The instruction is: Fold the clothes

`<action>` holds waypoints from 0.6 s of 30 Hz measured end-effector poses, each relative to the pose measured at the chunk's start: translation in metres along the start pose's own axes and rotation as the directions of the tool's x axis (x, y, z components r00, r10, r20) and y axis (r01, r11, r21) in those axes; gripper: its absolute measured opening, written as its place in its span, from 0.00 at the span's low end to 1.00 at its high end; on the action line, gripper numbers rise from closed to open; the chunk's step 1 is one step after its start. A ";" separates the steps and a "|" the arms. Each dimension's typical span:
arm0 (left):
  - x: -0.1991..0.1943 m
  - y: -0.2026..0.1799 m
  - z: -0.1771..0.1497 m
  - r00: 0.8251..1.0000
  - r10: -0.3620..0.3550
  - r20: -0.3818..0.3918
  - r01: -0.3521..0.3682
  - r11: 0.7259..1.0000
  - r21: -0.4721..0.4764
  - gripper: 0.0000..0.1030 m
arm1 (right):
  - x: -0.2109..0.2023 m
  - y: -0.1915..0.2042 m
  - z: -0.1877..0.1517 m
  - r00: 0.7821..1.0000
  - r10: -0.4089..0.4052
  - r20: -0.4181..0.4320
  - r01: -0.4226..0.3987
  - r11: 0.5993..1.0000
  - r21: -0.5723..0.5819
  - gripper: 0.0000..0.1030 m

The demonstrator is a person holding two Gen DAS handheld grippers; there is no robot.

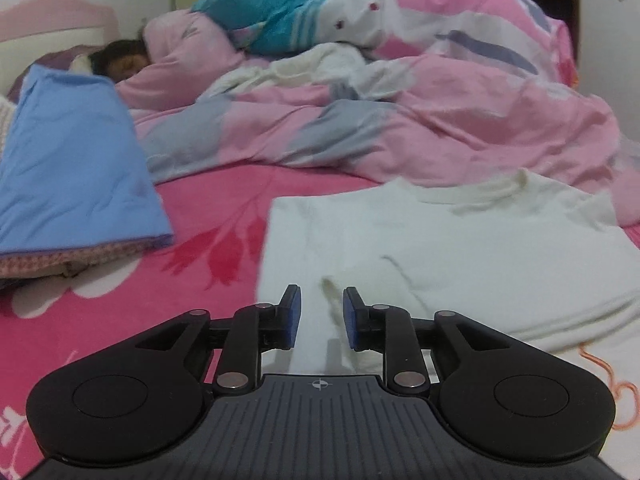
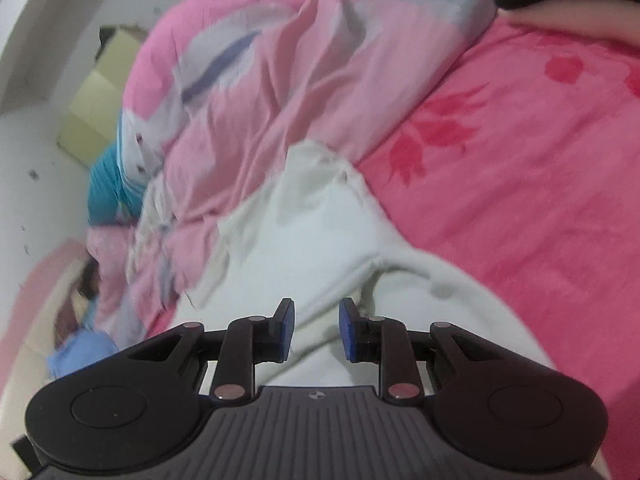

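Two hand-held grippers, left and right, each narrowly parted, gripping nothing. One white shirt lower right, folded, on pink bed sheet.

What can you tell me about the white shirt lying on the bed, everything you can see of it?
The white shirt is a soft, knit-looking top with a ribbed neckline at its far edge. It lies partly folded, in layers with creases, on the pink flowered bedsheet, its far edge close to the rumpled pink quilt. The left gripper stands open over its near edge. In the right wrist view, cloth bunches between the right gripper's parted pads; a grip is unclear.
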State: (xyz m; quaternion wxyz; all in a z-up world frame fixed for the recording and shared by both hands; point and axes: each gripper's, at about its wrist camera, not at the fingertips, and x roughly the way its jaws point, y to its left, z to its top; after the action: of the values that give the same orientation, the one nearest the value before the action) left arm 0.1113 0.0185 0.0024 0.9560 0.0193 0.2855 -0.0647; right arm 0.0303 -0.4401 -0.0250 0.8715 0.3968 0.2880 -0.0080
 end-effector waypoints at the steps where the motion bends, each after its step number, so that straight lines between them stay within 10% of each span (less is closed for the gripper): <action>1: -0.001 -0.005 -0.001 1.000 -0.016 0.004 0.016 1.000 0.015 0.22 | 0.002 0.002 -0.002 1.000 -0.017 0.000 0.017 1.000 -0.021 0.23; 12: 0.031 -0.051 -0.010 0.988 -0.157 -0.002 0.157 0.988 0.014 0.26 | -0.006 0.028 0.014 0.998 -0.058 0.036 0.063 0.987 -0.149 0.12; 18: 0.042 -0.047 -0.020 0.987 -0.160 -0.014 0.160 0.987 -0.030 0.26 | 0.054 0.056 0.051 0.986 -0.167 0.015 0.164 0.939 -0.301 0.12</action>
State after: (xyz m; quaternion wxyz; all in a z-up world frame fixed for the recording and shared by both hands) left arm 0.1289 -0.0312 -0.0373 0.9455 -0.0169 0.2950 -0.1371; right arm 0.1146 -0.4257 0.0129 0.9165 0.2335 0.3228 -0.0353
